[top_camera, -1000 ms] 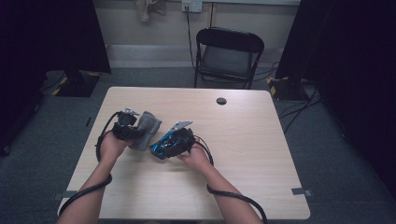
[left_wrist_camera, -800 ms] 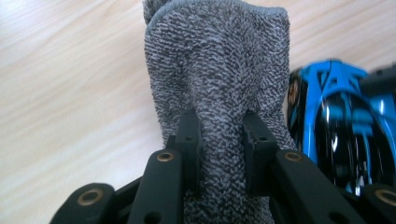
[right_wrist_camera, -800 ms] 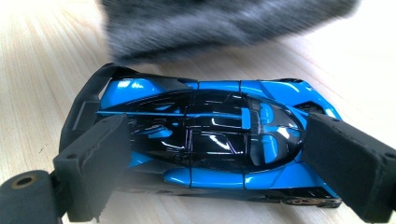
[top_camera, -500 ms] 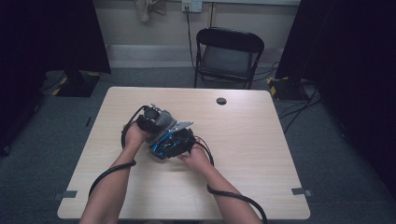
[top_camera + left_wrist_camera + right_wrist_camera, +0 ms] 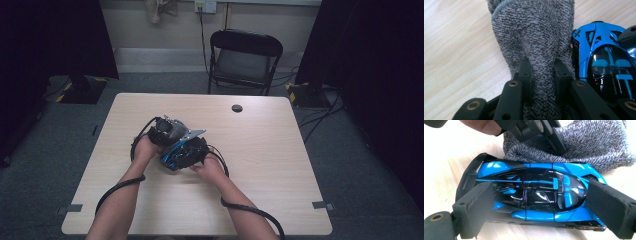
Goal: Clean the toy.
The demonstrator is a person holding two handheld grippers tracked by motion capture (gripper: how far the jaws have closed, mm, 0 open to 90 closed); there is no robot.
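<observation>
The table (image 5: 280, 165) is the work surface, and both grippers are held close together left of its middle, with a small dark disc (image 5: 237, 108) lying well apart near the far edge. The left gripper (image 5: 543, 72) is closed on a bunched grey terry cloth (image 5: 534, 32), the fabric being pinched tightly between its narrow-set jaws, and the cloth's free end hangs down to the table just beside the toy car. The blue and black toy car (image 5: 531, 192) rests on the table and is bracketed lengthwise by the right gripper (image 5: 536, 202), one pad being set against the tail with the spoiler and the other against the nose (contact is seen at both ends, so the car is judged to be clamped rather than merely straddled). In the high view the two tools are seen side by side, the left gripper (image 5: 165, 131) slightly farther from the person than the right gripper (image 5: 184, 152). The step in hand is judged to be the wiping of the car with the cloth. For the next move, the cloth is to be brought onto the car's roof and side and drawn along the bodywork, while the right grip is kept firm so that the car is not pushed away
</observation>
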